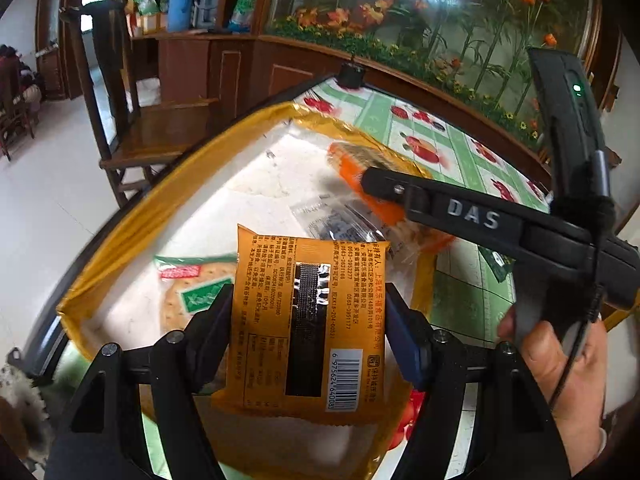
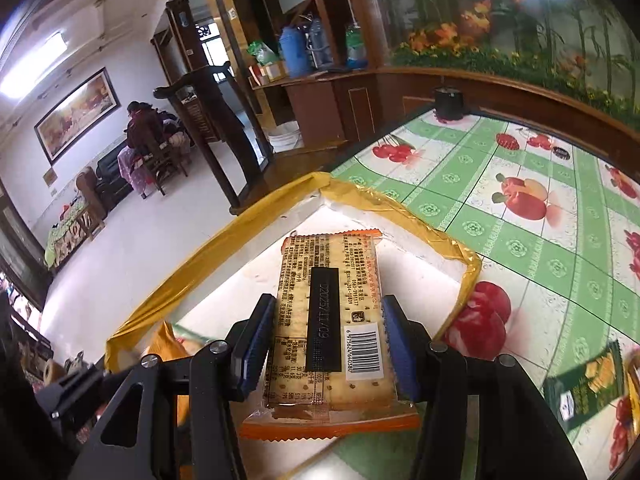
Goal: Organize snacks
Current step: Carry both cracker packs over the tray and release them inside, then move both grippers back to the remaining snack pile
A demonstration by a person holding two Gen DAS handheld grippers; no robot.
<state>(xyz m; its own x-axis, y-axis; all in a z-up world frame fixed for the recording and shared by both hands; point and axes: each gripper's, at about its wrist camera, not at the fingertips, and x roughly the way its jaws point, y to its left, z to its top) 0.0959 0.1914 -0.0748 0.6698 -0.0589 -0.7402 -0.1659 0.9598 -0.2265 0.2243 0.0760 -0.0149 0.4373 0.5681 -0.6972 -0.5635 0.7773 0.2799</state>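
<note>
Orange snack packet (image 1: 308,320) clamped in left claw (image 1: 308,320), cracker packet (image 2: 328,320) clamped in right claw (image 2: 328,340), both over box (image 2: 224,236)

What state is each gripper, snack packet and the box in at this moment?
left gripper: shut on the yellow-orange packet, held over the box.
right gripper: shut on the clear cracker packet, held over the box.
foam box: open-topped, yellow-taped rim, on the fruit-print tablecloth.
green-label cracker packet: lying flat inside the box.
dark green packet: lying on the tablecloth, outside the box.
</note>
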